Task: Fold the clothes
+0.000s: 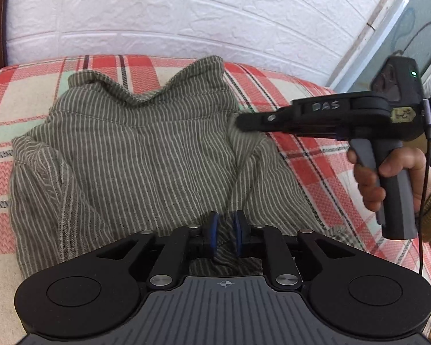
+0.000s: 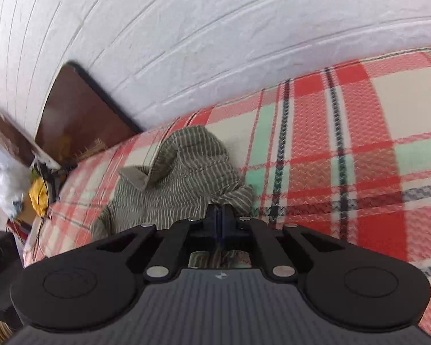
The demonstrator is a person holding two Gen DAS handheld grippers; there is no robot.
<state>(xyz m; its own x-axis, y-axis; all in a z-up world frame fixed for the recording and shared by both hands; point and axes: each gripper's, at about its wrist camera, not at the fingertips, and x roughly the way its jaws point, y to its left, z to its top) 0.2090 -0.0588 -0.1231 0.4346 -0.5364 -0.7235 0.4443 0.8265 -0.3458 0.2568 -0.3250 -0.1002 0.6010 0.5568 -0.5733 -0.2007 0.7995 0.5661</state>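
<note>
1. White brick wall (image 1: pixel 158 14) behind; plaid bedspread (image 1: pixel 316 149) carries my striped shirt (image 1: pixel 135 155).
2. Left gripper (image 1: pixel 225 234): narrow gap, cloth between, grip uncertain.
3. Right gripper (image 2: pixel 221 220) pinches shirt's edge.

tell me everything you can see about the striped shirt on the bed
The olive-and-white pinstriped fabric shirt lies crumpled on the red, white and mint plaid bedspread, collar toward the white brick-pattern wall. It looks soft and thin. The right tool pinches its right edge, lifting a ridge; the left tool straddles a fold at its near hem.
</note>
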